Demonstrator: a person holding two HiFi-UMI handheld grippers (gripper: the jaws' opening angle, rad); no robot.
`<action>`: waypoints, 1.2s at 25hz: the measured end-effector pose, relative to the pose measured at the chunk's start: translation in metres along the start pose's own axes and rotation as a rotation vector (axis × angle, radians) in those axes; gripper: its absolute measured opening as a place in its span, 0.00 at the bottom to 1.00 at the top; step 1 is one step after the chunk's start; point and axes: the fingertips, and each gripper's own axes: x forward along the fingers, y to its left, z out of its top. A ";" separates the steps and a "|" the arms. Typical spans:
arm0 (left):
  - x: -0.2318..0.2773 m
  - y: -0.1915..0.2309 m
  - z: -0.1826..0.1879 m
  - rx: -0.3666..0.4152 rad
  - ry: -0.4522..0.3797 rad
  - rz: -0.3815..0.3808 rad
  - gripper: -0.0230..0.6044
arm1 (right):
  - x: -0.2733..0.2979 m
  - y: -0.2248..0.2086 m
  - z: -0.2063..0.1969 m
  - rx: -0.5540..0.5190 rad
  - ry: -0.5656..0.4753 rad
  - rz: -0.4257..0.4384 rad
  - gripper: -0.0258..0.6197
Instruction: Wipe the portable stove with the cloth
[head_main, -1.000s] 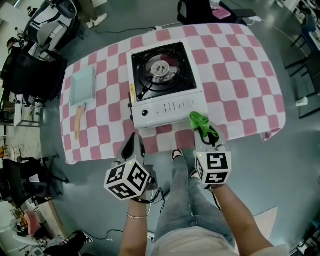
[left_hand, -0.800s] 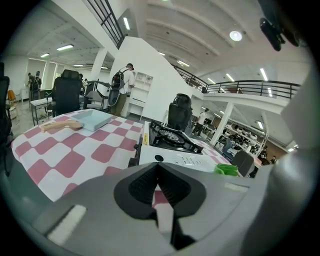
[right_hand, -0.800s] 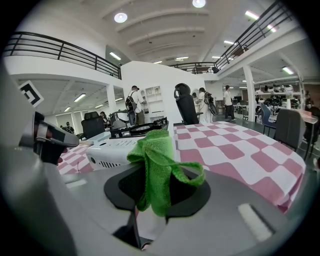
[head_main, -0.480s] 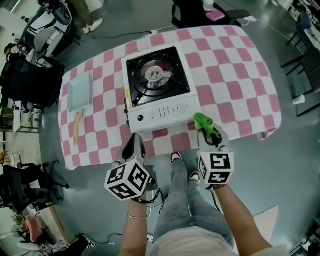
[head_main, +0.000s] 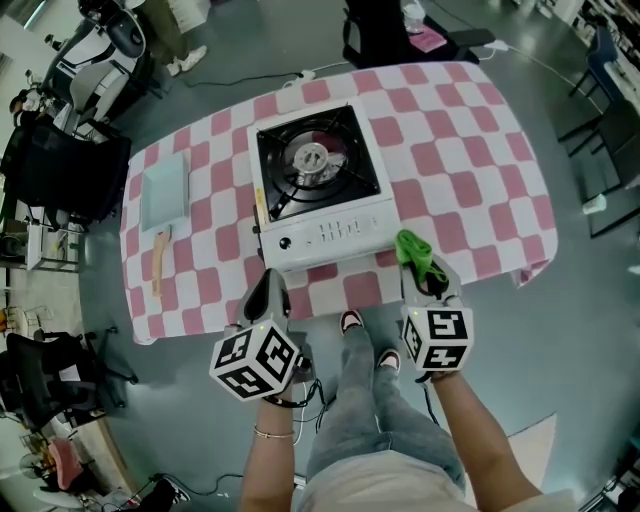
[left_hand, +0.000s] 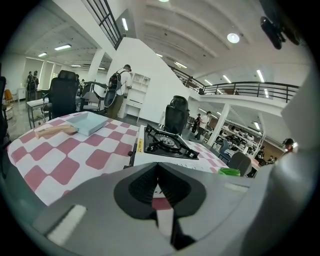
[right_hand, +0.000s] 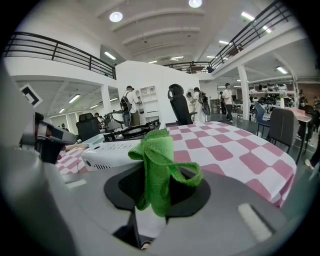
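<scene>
While the right tool (head_main: 424, 278) clamps the green cloth (head_main: 420, 254) just beside the lower right corner of the stove (head_main: 318, 185), mid-frame, wiping looks not yet begun. Next the cloth must go up-left onto the white front panel (head_main: 325, 232). The left tool (head_main: 268, 296) is clenched on nothing. Only the right gripper view shows the cloth's pinched fold, and only the head view shows both tools at the bench (head_main: 480, 170) edge.

The portable stove (head_main: 320, 185) fills the middle of the desk (head_main: 470, 190), its front close to the near edge. To its right the desk lies bare as far as the right edge. Along the left edge sit a tray (head_main: 163, 182) and a wooden piece (head_main: 158, 262), with a bare lane between them and the stove.
</scene>
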 end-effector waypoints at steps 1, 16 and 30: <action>-0.001 0.000 0.002 -0.001 -0.002 -0.001 0.04 | -0.003 0.000 0.003 0.000 -0.006 0.002 0.21; -0.024 -0.009 0.080 -0.004 -0.170 -0.024 0.04 | -0.063 -0.023 0.138 -0.048 -0.249 -0.054 0.21; -0.034 -0.029 0.147 0.079 -0.325 -0.057 0.04 | -0.089 -0.052 0.218 -0.055 -0.446 -0.100 0.21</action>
